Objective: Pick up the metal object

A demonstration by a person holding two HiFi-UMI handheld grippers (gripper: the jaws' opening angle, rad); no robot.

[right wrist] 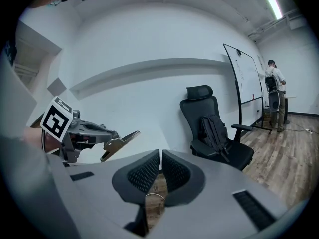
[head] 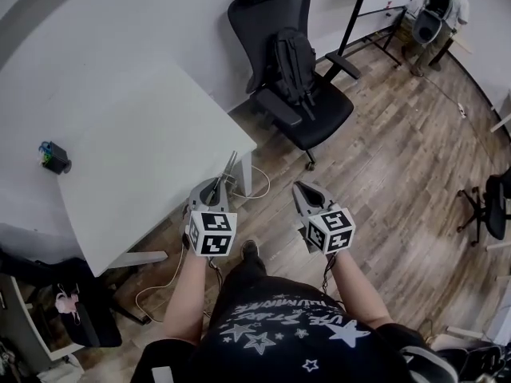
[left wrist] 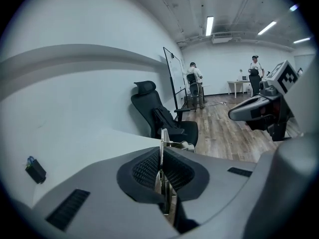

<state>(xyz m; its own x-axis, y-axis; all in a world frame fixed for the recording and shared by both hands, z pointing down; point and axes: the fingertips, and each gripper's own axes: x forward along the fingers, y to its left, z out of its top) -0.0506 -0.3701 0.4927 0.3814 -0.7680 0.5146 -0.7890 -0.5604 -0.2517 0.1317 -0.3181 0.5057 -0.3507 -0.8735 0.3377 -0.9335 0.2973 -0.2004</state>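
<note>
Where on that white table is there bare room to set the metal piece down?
Nearly the whole white table is bare, from the small dark gadget by its left edge to the corner beside the left tongs holding the thin metal piece. Tighter: the floor between that corner and the black office chair.

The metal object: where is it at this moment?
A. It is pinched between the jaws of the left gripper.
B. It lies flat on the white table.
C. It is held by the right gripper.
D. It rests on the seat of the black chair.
A: in the left gripper view the thin metal object stands clamped between the jaws of the left gripper, while the right gripper is shut on nothing.
</note>
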